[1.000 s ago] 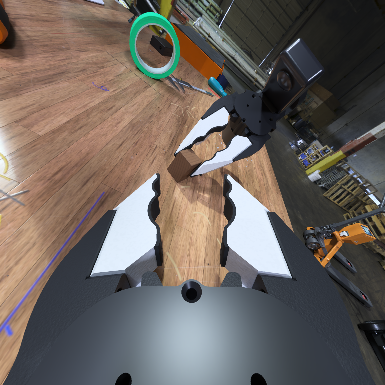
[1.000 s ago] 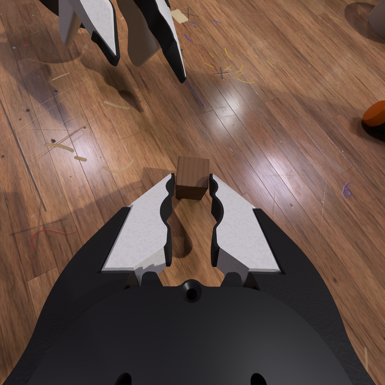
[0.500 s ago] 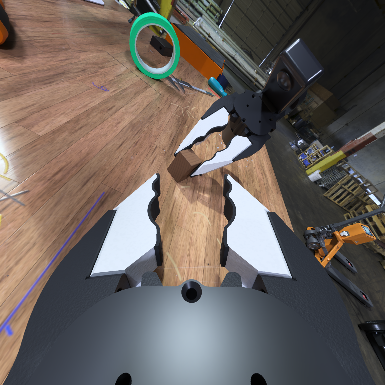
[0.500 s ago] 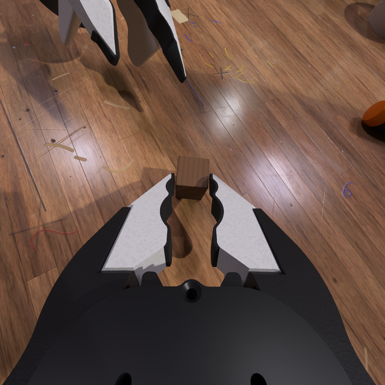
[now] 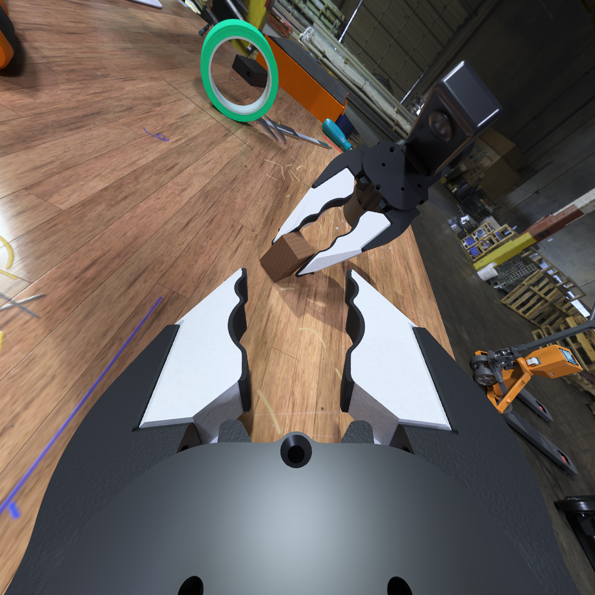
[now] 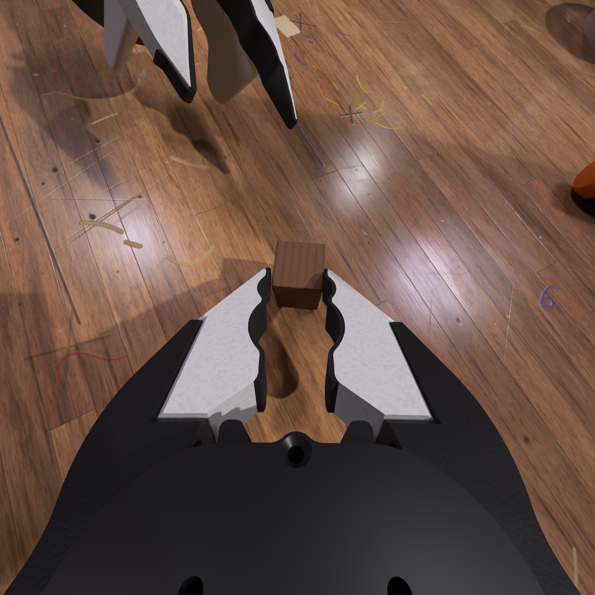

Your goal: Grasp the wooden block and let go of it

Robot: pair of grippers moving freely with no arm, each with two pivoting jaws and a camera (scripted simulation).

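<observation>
1. Small dark-brown wooden block [image 6: 297,277] sits on the scratched wooden plank tabletop [image 6: 418,199]; in the right wrist view it stands between the tips of the right gripper [image 6: 295,273].
2. Right gripper: both white fingertips [image 6: 335,289] lie flush against the block's sides; jaws partly closed on it; block's base appears to be on the table.
3. Left gripper [image 5: 295,275]: jaws wide apart, holding nothing; it hangs above the table just short of the block [image 5: 285,256], pointing at it.
4. In the left wrist view the right gripper [image 5: 289,254] comes in from the far side; nothing lies between the two grippers except the block.
5. Surroundings, well apart from the block: upright green tape roll [image 5: 238,69]; small black box [image 5: 249,69] behind it; metal calipers [image 5: 289,132]; teal-handled screwdriver [image 5: 336,133]; orange object [image 6: 584,182] at the right edge.
6. Off the table: orange pallet jack [image 5: 528,376]; stacked wooden pallets [image 5: 541,296].
</observation>
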